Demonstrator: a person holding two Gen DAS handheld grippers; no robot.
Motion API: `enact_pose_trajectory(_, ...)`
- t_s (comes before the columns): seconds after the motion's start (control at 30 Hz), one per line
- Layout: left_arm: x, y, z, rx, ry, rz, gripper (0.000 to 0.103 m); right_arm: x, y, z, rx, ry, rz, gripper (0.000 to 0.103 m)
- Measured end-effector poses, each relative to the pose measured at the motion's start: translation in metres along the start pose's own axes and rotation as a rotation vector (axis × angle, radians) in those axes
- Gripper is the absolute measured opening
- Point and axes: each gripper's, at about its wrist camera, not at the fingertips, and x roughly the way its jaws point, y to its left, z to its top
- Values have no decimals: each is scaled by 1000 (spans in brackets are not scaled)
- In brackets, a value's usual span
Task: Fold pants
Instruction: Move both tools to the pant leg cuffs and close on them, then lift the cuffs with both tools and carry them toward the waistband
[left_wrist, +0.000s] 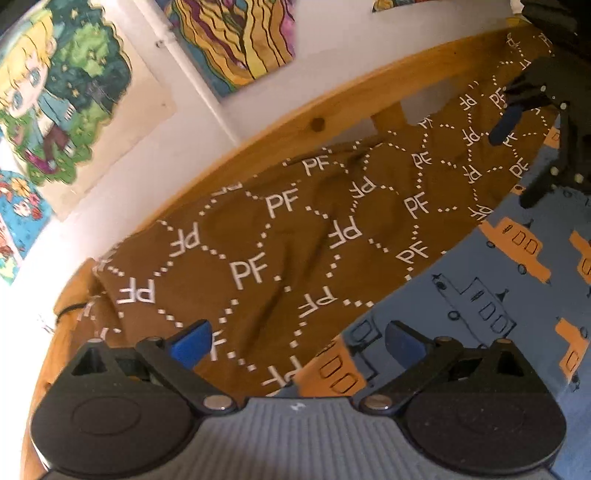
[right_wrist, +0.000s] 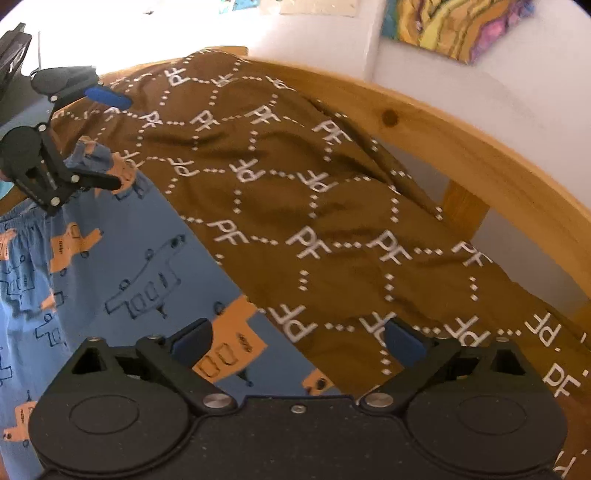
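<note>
The blue pants printed with orange cars (right_wrist: 122, 236) are running off the left and bottom edges of the right wrist view, so their full outline cannot be made out. The brown bed cover with white PF lettering (left_wrist: 295, 236) is hiding the mattress beneath and part of the curved pine bed rail (left_wrist: 317, 110). Colourful cartoon posters on the white wall (left_wrist: 62, 92) are being cropped by the frame, their small details blurring beyond reading.
</note>
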Motion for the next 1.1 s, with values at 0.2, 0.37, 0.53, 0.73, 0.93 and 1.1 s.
enact_pose_trajectory(0.2, 11, 7, 5, -5, 36, -75, 77, 3, -16, 2, 7, 64, 43, 77)
enact_pose_trajectory(0.37, 15, 5, 15, 35, 40, -158, 68, 9, -14, 1, -51, 132, 81, 68)
enact_pose_trajectory(0.53, 28, -8, 19, 145, 147, -183, 49, 17, -14, -3, -73, 200, 92, 55)
enact_pose_trajectory(0.73, 26, -23, 10, 249, 196, -129, 8, 19, -19, -9, -37, 211, 104, 30)
enact_pose_trajectory(0.93, 15, -26, 12, 211, 170, -49, 1, 10, -1, -16, -113, 194, 36, 1)
enact_pose_trajectory(1.1, 4, -15, 23, 160, 102, 53, 1, -6, 13, -2, -189, 93, -151, 0)
